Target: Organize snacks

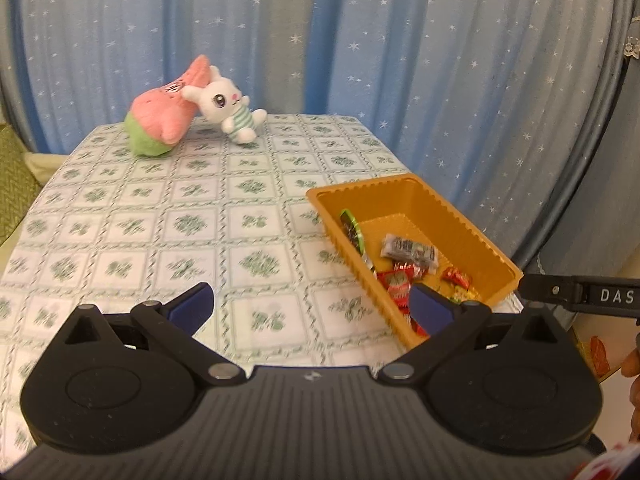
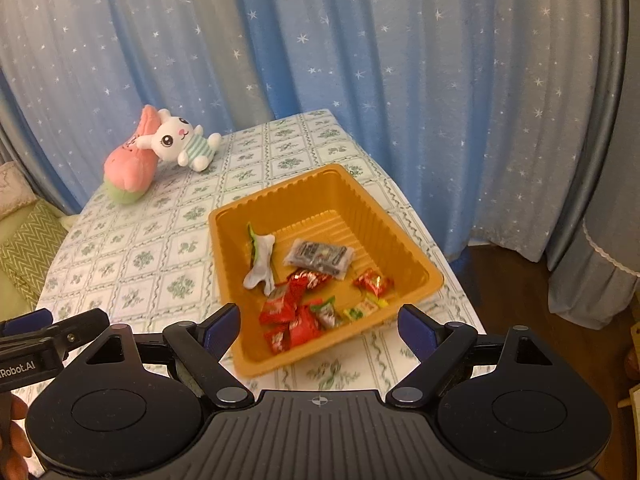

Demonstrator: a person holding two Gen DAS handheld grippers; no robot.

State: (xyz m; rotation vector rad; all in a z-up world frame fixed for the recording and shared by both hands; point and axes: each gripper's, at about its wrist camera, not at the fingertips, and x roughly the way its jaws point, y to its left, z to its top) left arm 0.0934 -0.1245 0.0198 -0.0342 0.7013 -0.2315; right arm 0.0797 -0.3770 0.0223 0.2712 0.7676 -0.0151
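Observation:
An orange plastic tray (image 2: pixel 400 240) stands on the patterned tablecloth near the table's right edge; it also shows in the left wrist view (image 1: pixel 472 220). It holds several wrapped snacks: red packets (image 2: pixel 290 312), a grey packet (image 2: pixel 320 258), a green and white wrapper (image 2: pixel 262 260), a red candy (image 2: pixel 374 282). My right gripper (image 2: pixel 320 330) is open and empty above the tray's near edge. My left gripper (image 1: pixel 312 306) is open and empty to the left of the tray, its right finger over the tray's near corner.
A pink and green plush (image 1: pixel 160 120) and a white bunny plush (image 1: pixel 228 110) lie at the table's far left corner. Blue starred curtains (image 1: pixel 360 40) hang behind. A green cushion (image 2: pixel 28 252) is left of the table. The table's right edge drops to a wooden floor (image 2: pixel 516 284).

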